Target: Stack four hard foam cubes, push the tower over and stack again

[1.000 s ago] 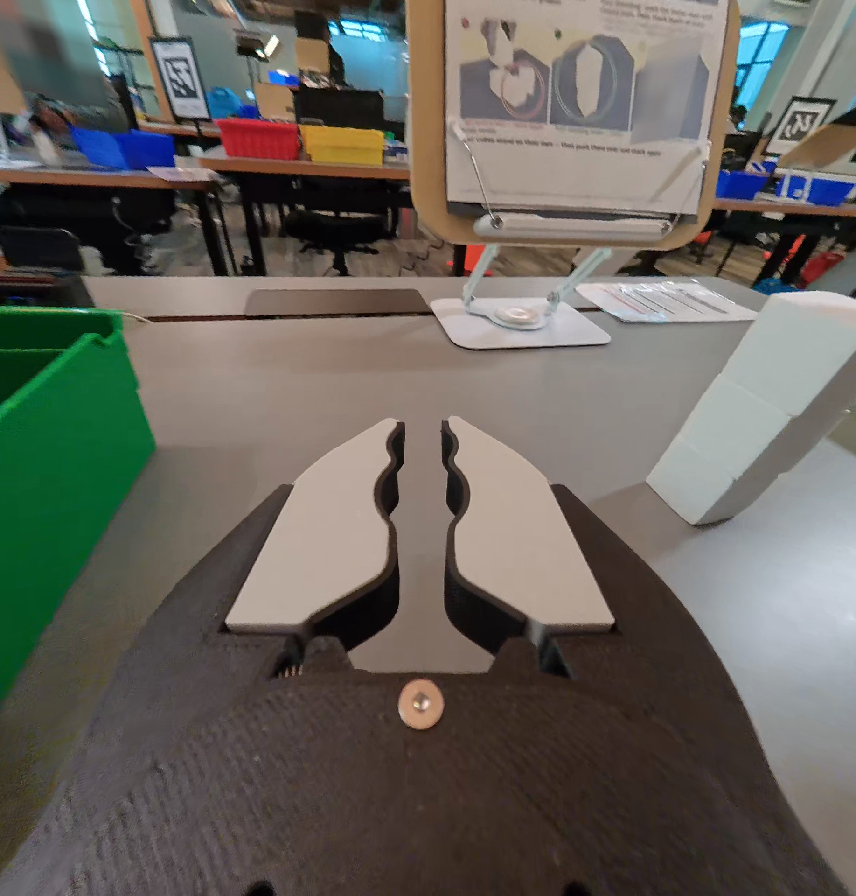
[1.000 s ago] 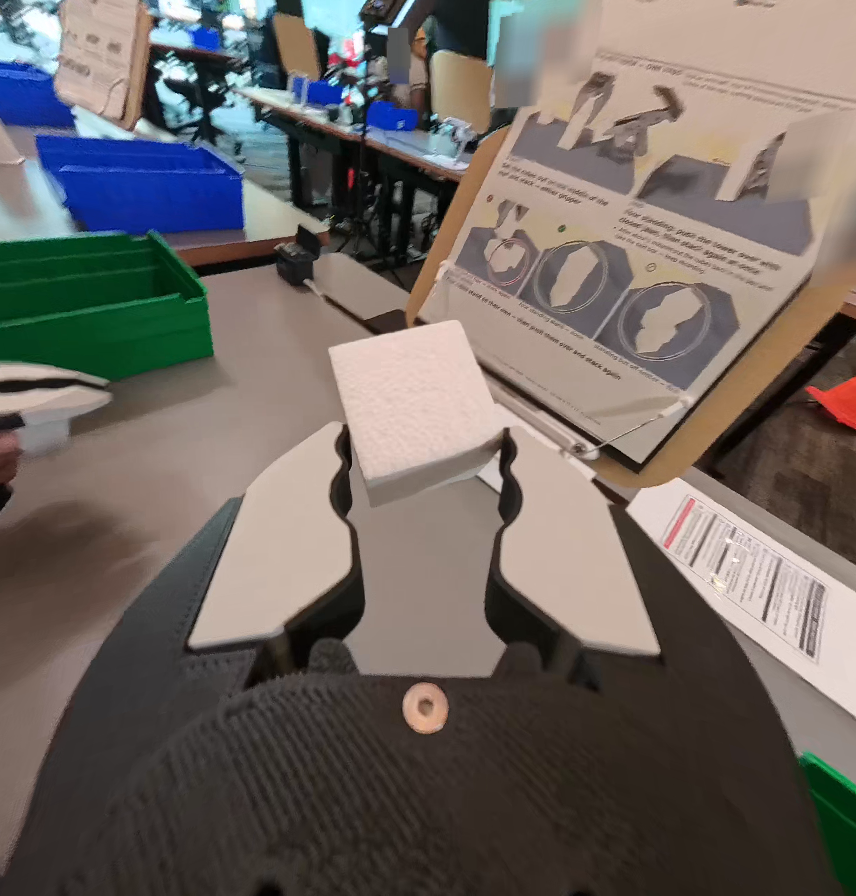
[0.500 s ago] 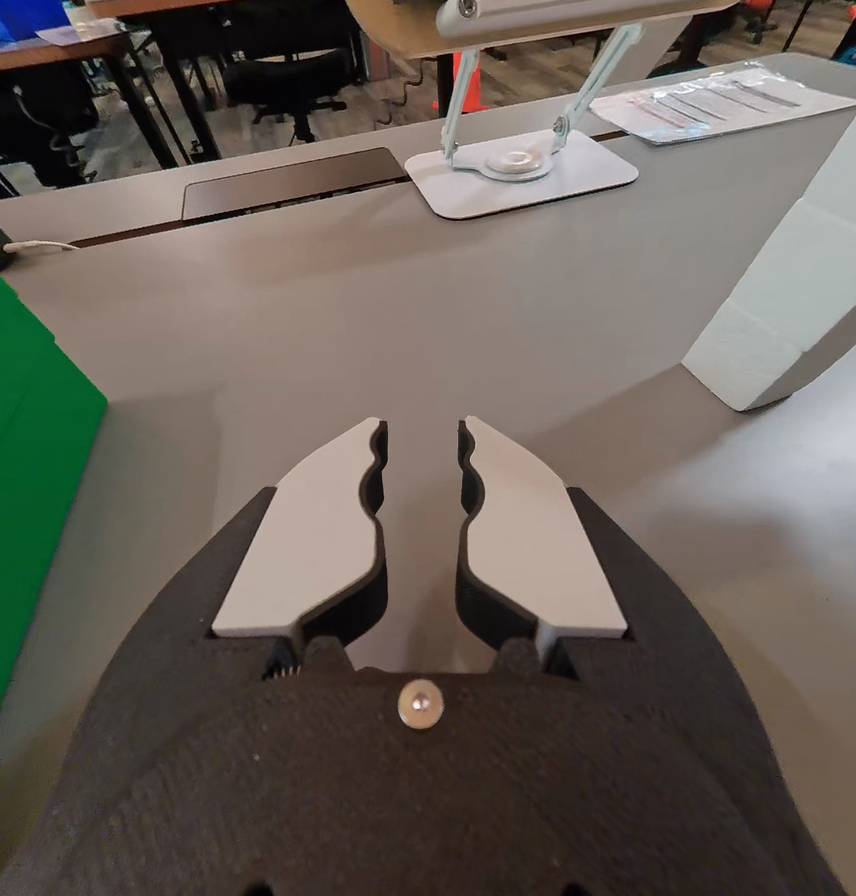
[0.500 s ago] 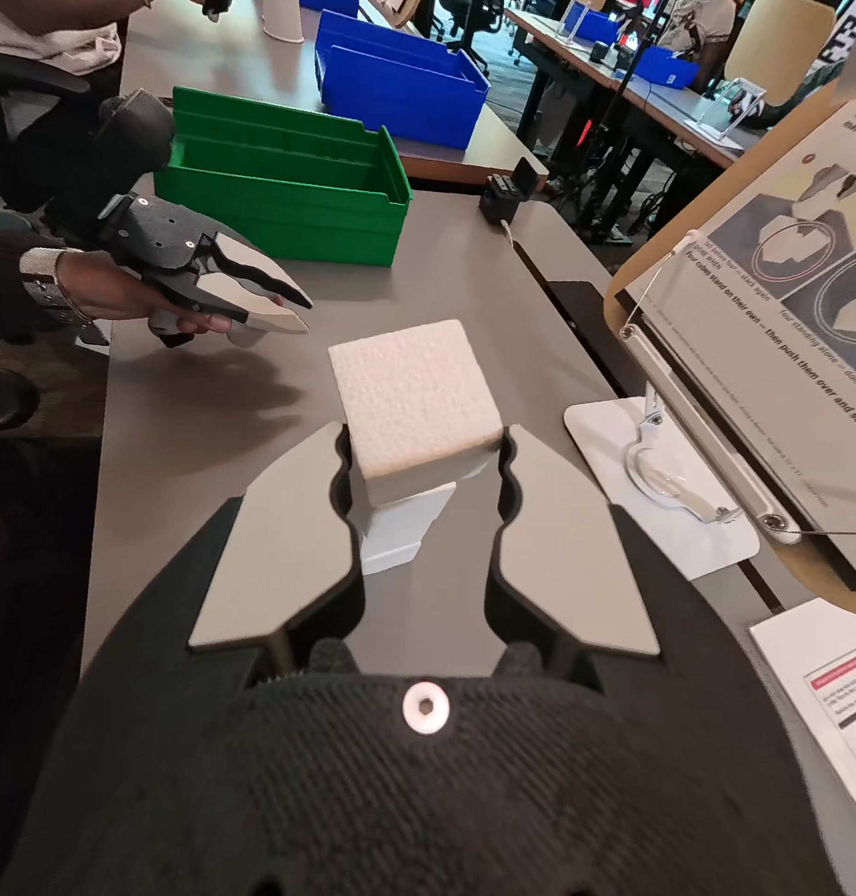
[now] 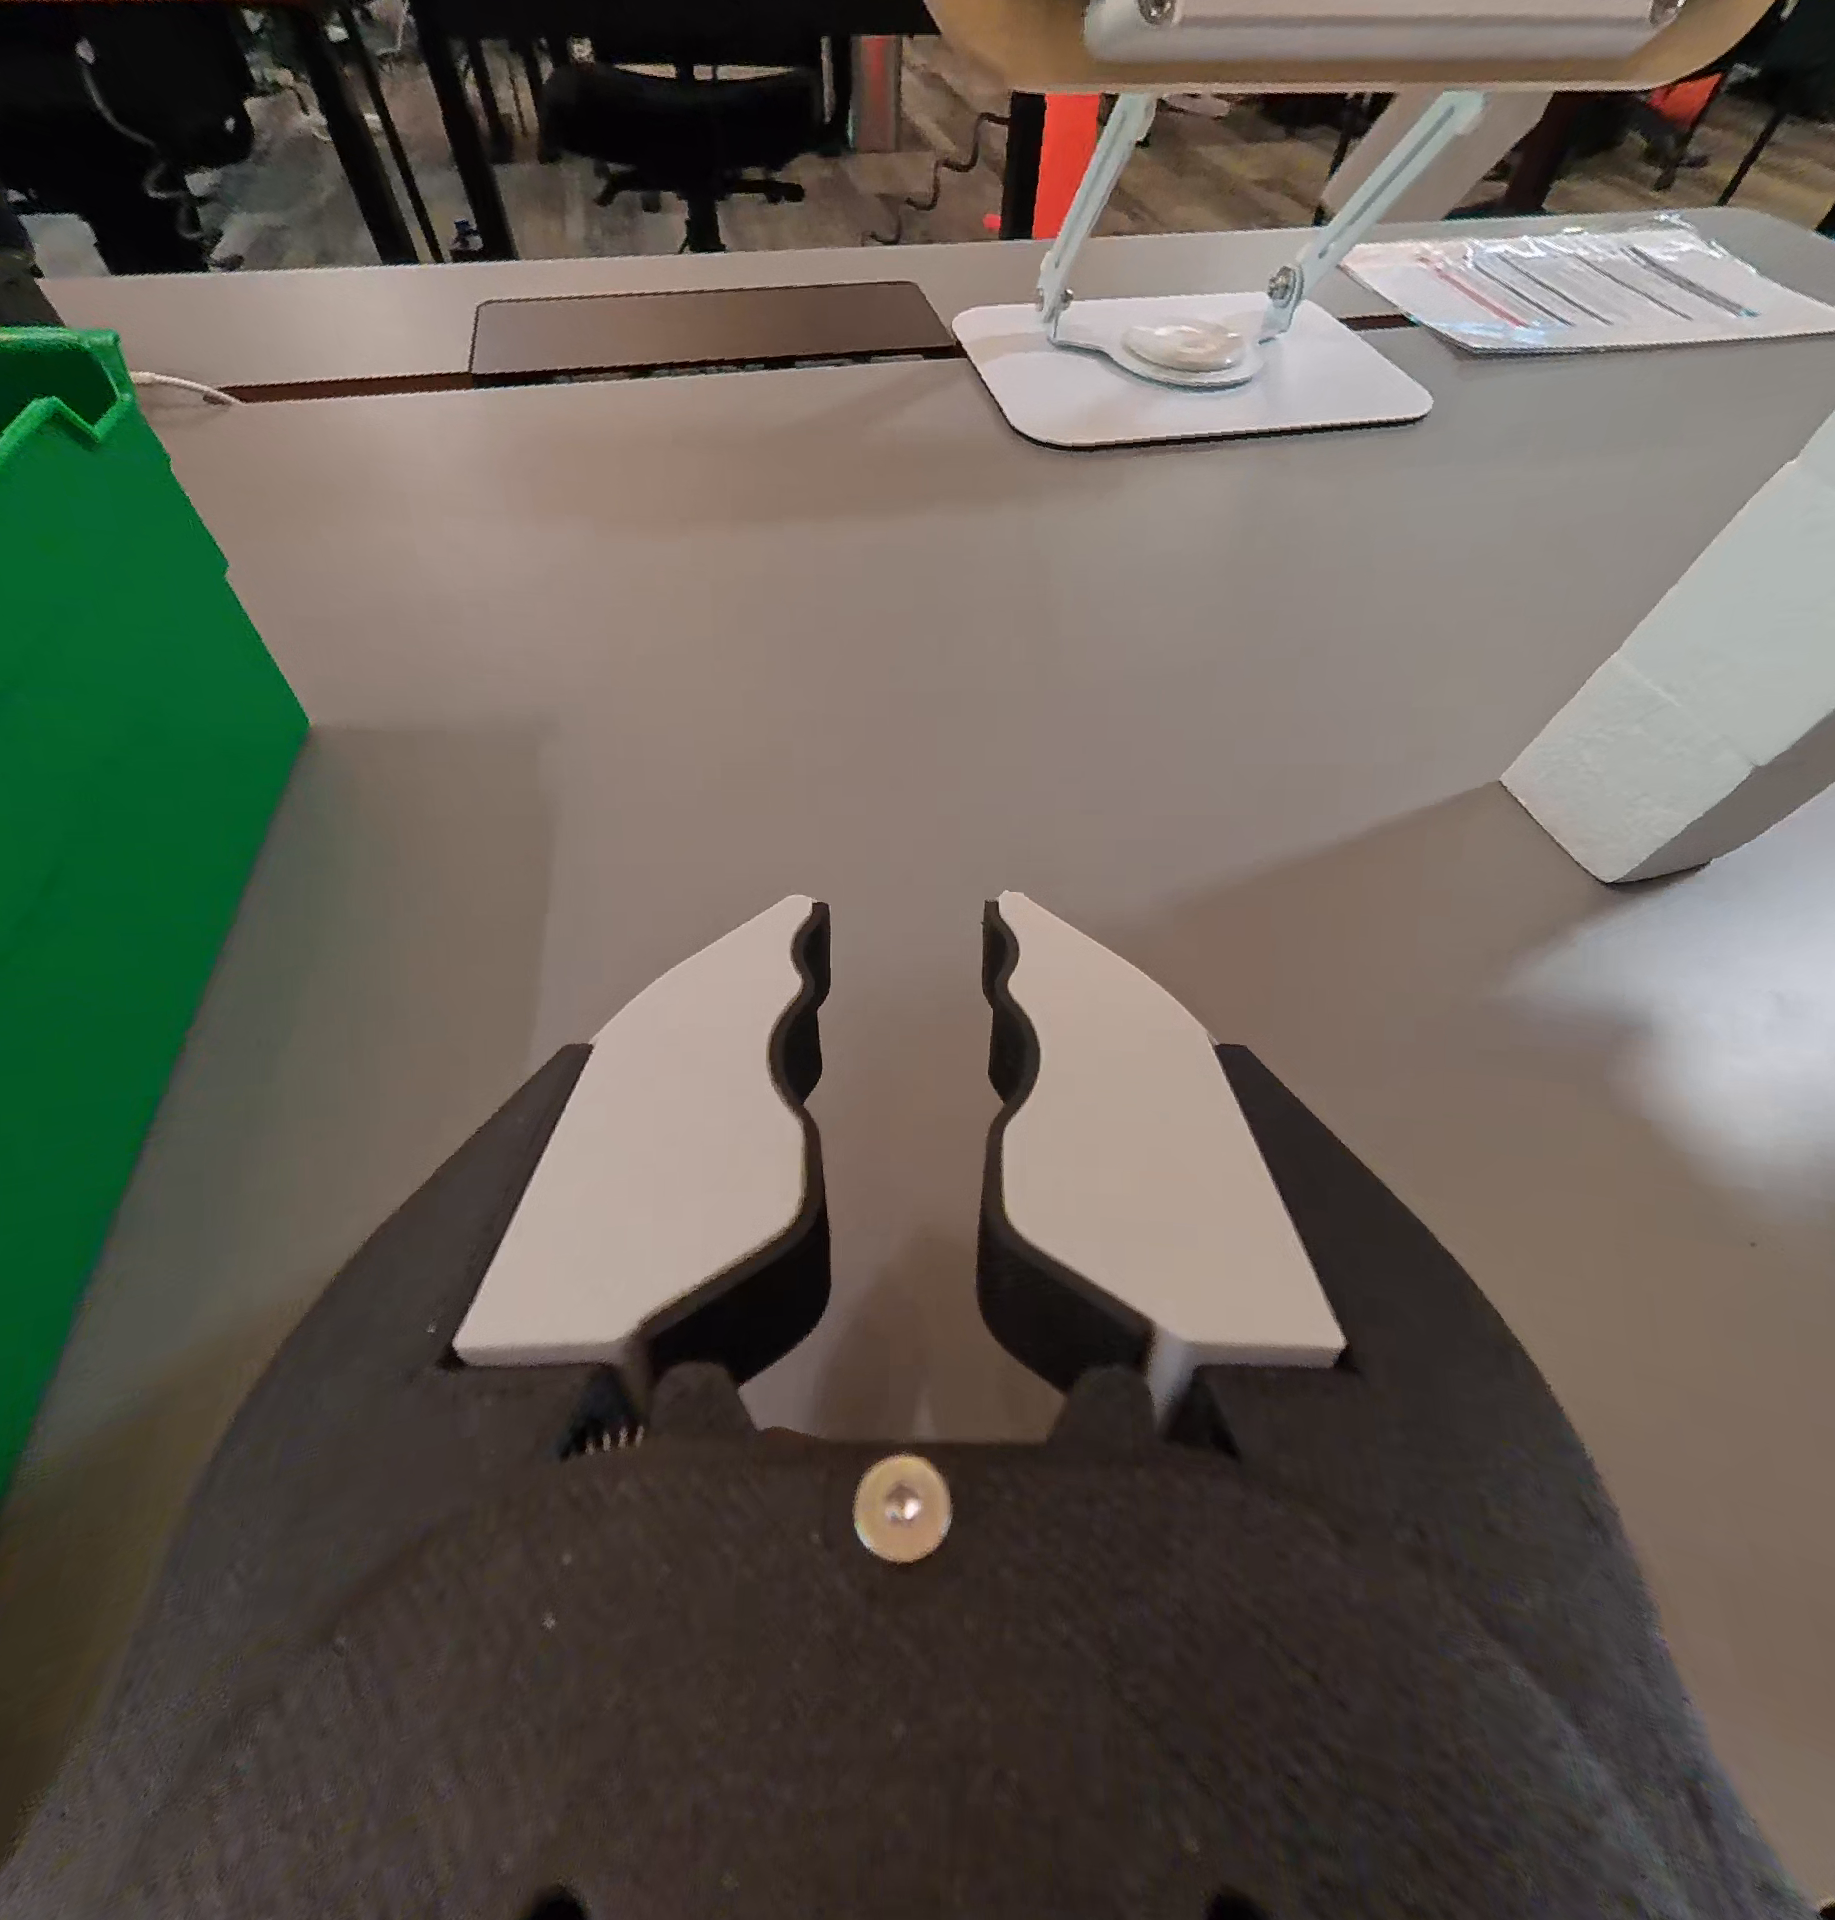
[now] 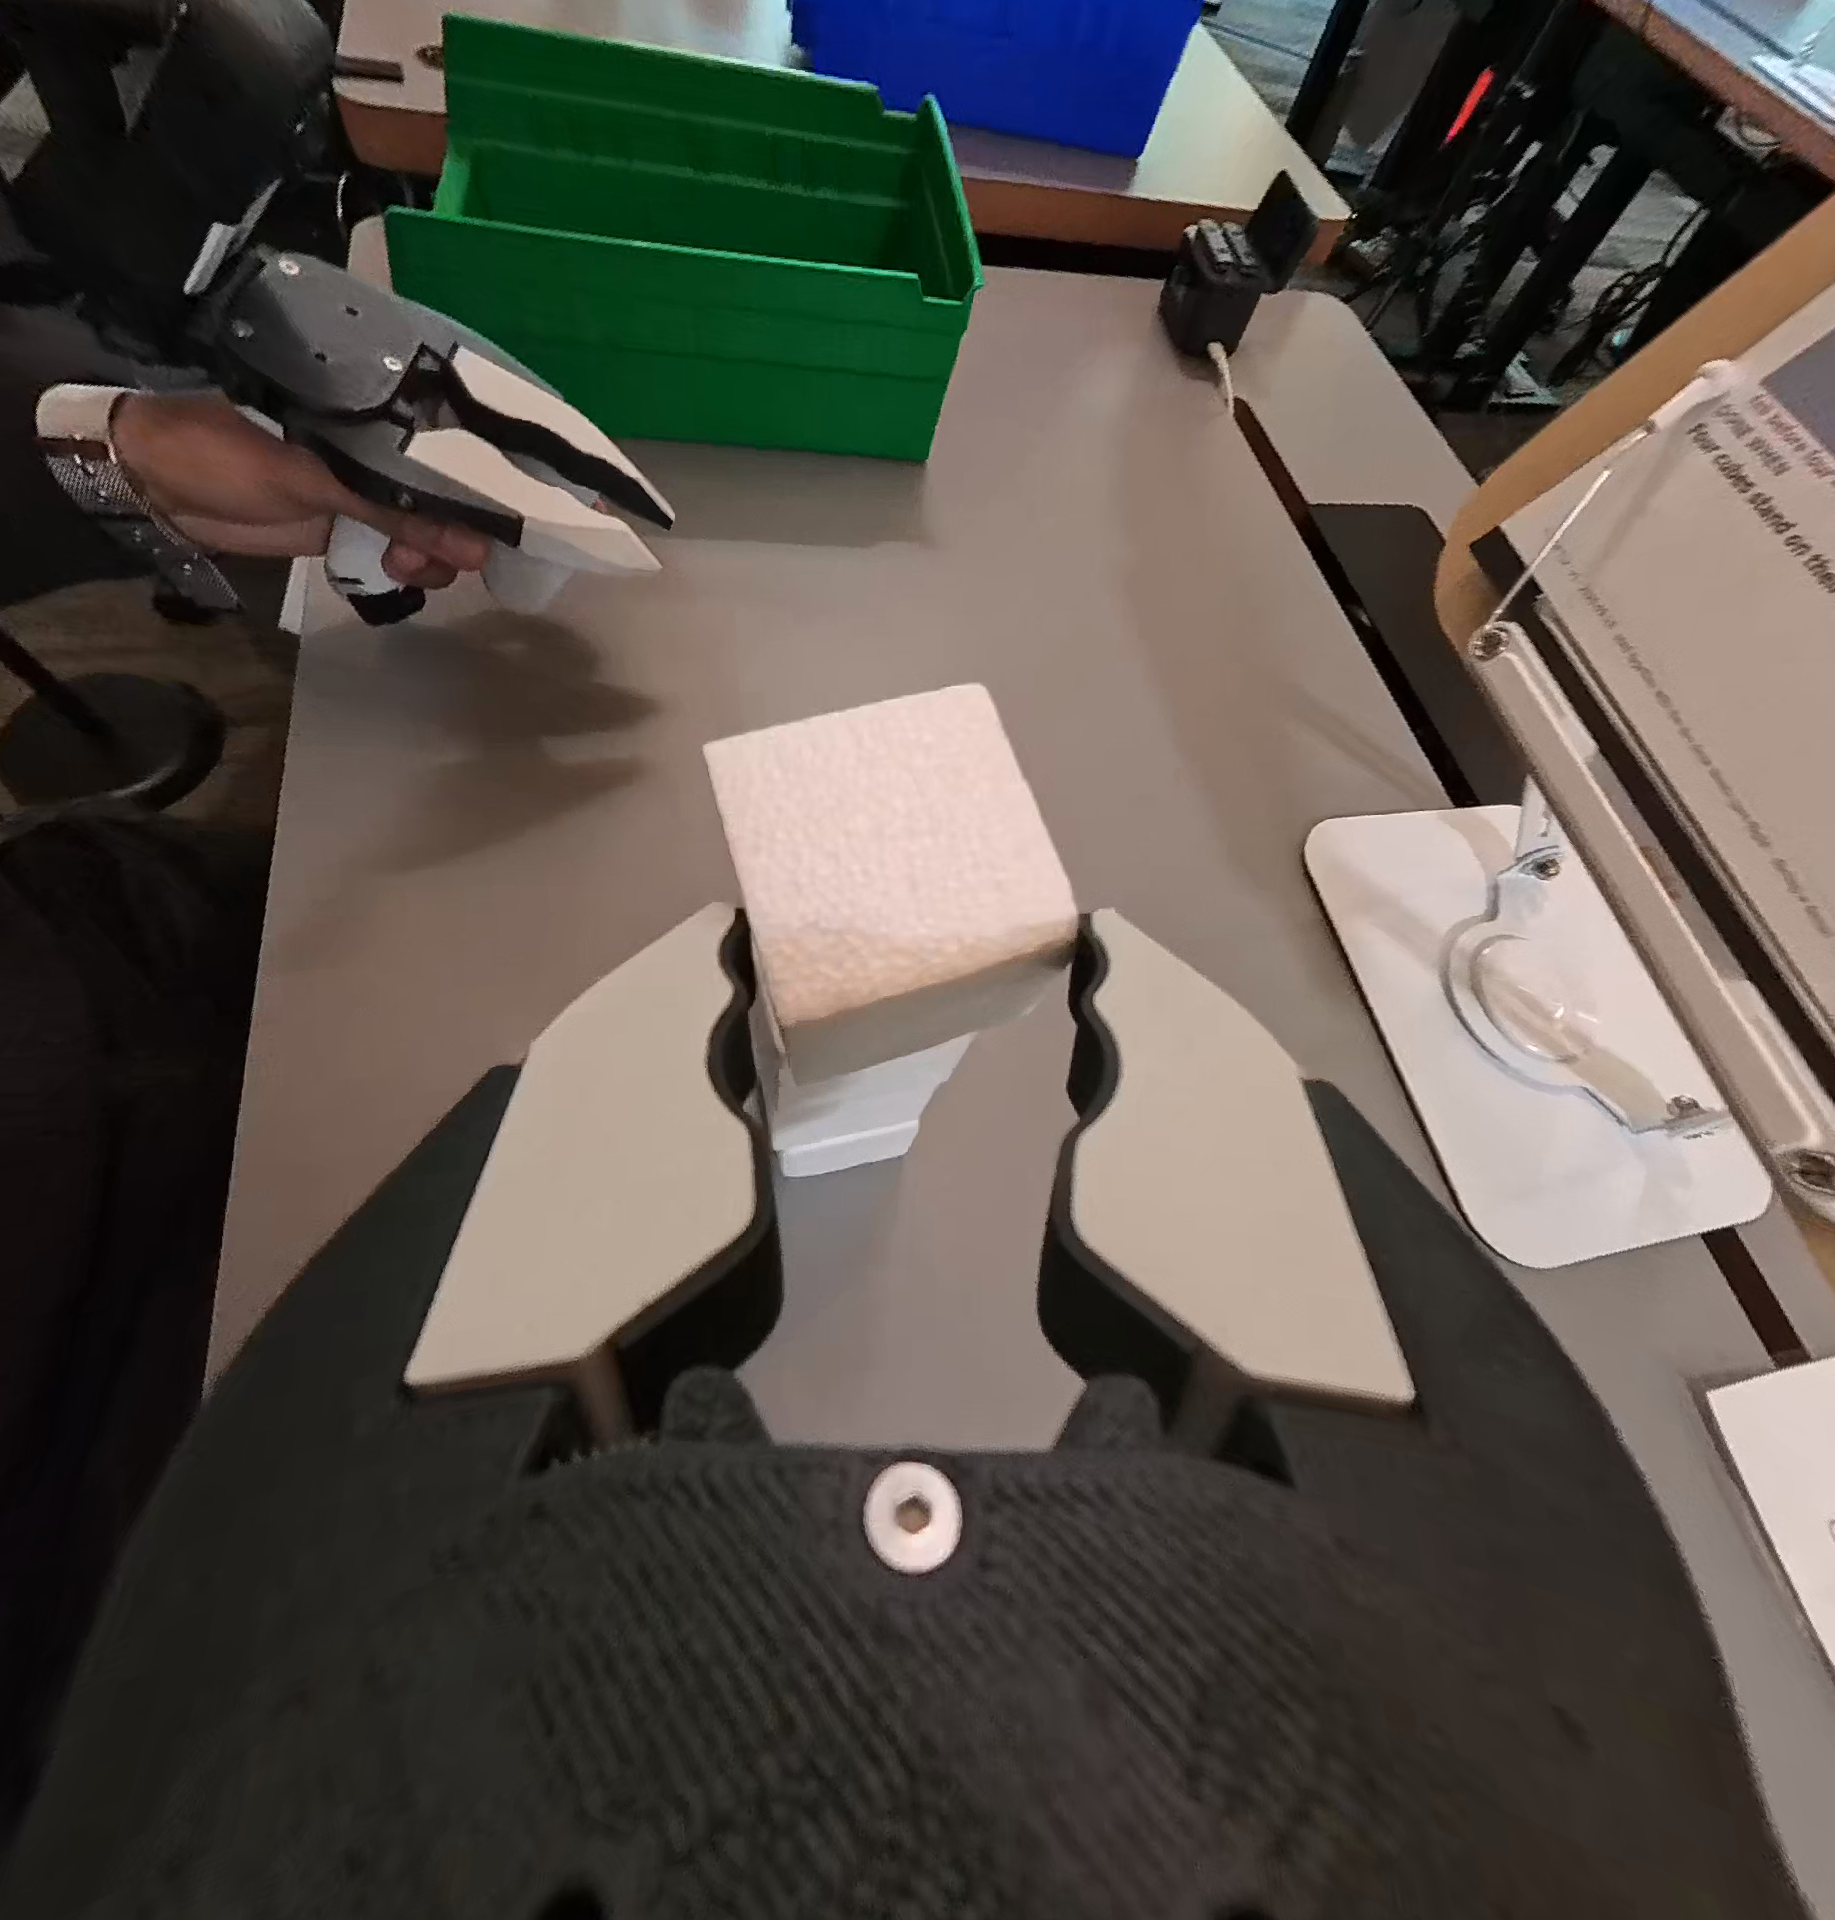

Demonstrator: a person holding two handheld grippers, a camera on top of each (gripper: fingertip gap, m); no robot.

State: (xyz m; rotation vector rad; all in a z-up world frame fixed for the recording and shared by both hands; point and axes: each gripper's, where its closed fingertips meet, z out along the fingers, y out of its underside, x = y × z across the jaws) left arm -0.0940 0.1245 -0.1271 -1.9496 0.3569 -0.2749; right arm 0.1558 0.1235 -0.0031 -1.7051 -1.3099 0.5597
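My right gripper (image 6: 908, 925) is shut on a white foam cube (image 6: 882, 852), its fingertips pressed to the cube's two sides. The cube tops a stack of more white foam cubes (image 6: 851, 1112) on the grey table (image 6: 1100, 623). In the left wrist view the stack (image 5: 1702, 707) shows at the right edge, leaning to the right. My left gripper (image 5: 905, 914) is open a little and empty, above bare table, well left of the stack. It also shows in the right wrist view (image 6: 658, 540), held in a hand at the left.
A green bin (image 5: 82, 779) stands close on the left gripper's left; it also shows at the table's far end (image 6: 684, 312). A document stand with a white base plate (image 5: 1193, 384) stands at the table edge. Papers (image 5: 1609, 286), a small black device (image 6: 1225, 281), a blue bin (image 6: 996, 62). My right fingertips sit around 30 cm from my left ones. To reach the stack (image 5: 1702, 707) in a straight line is about 15 cm for my right fingers, about 20 cm for my left.
Both wrist views have tilted down towards the table. The left jaws have opened a little wider. The right gripper has kept its grip on the top cube; the lower cubes have come into view.
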